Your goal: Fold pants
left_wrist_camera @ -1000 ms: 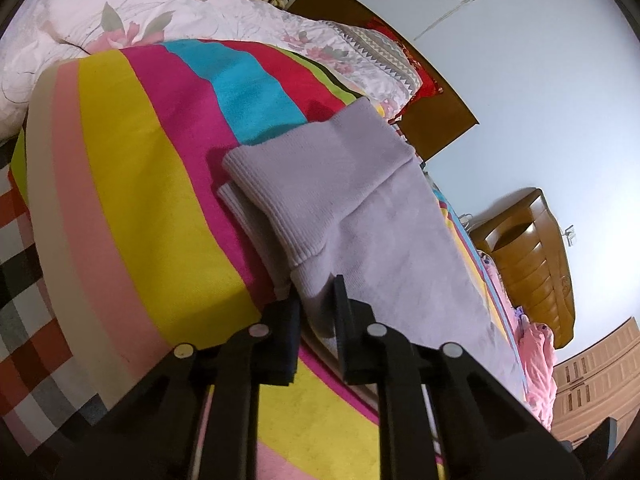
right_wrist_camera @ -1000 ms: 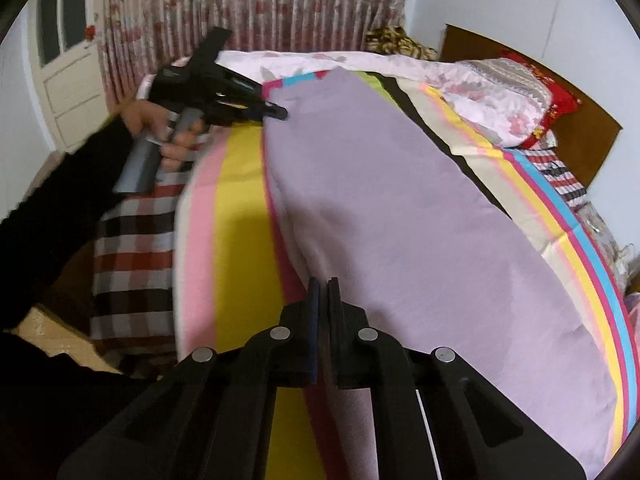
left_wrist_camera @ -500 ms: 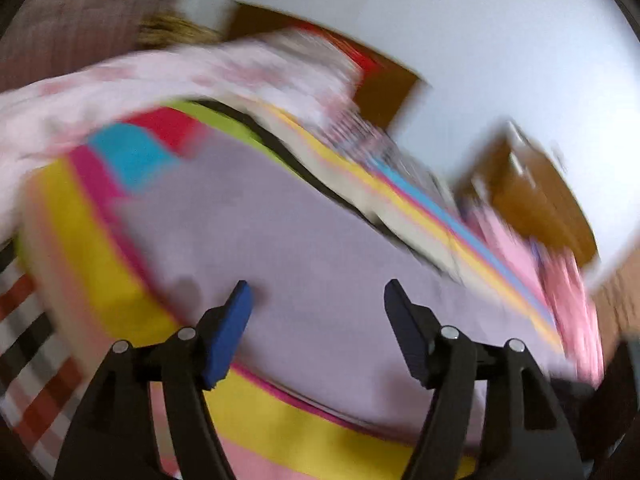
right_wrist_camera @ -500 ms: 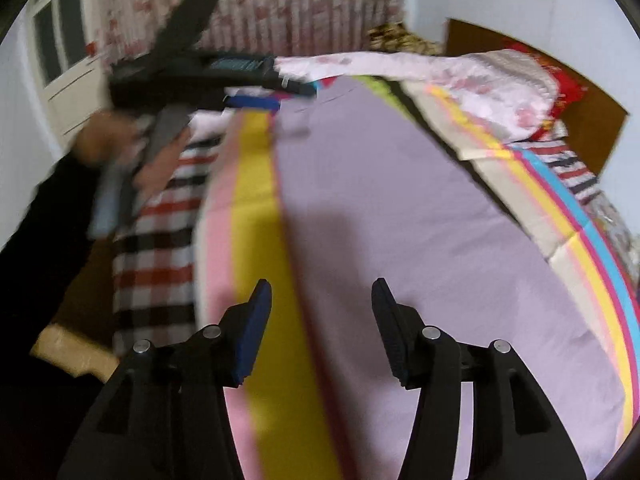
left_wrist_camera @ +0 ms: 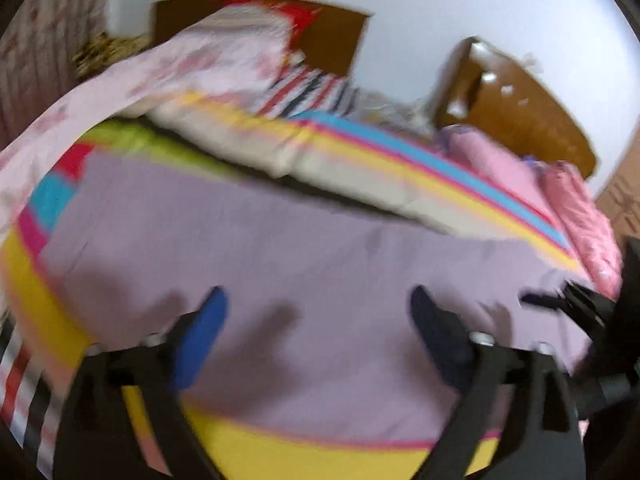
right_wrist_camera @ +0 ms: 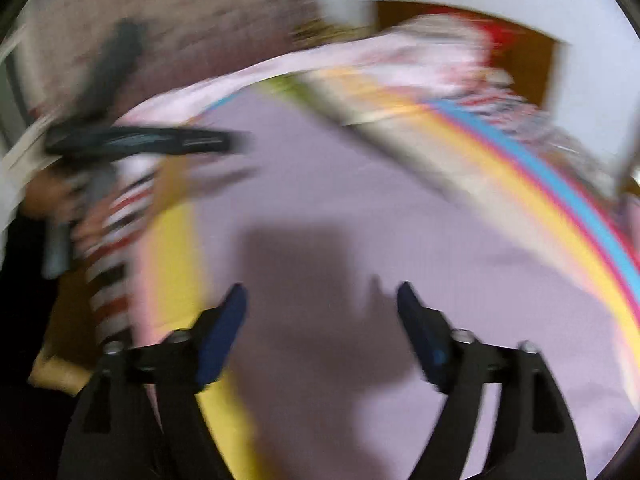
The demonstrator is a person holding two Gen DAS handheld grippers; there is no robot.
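Observation:
The lilac pants (left_wrist_camera: pixel 288 248) lie spread flat on the striped bedspread and fill the middle of both blurred views (right_wrist_camera: pixel 360 208). My left gripper (left_wrist_camera: pixel 318 300) hangs above the cloth, its jaws opening wide with nothing between them. My right gripper (right_wrist_camera: pixel 322 296) also hovers over the pants, jaws opening and empty. In the right wrist view the left gripper (right_wrist_camera: pixel 160 140) shows at the left, held by a hand (right_wrist_camera: pixel 48 196). In the left wrist view the right gripper (left_wrist_camera: pixel 576 300) shows at the right edge.
A colourful striped bedspread (left_wrist_camera: pixel 440 168) covers the bed, with a floral quilt (left_wrist_camera: pixel 172 68) and pillows at the head. A wooden headboard (left_wrist_camera: pixel 332 36) and wooden furniture (left_wrist_camera: pixel 520 104) stand by the wall. Pink clothes (left_wrist_camera: pixel 580 220) lie at the right. Curtains (right_wrist_camera: pixel 200 20) hang behind.
Both grippers let go of the pants and opened wide. Both lifted off and swung across the bed, and the views rolled. The pants now lie flat.

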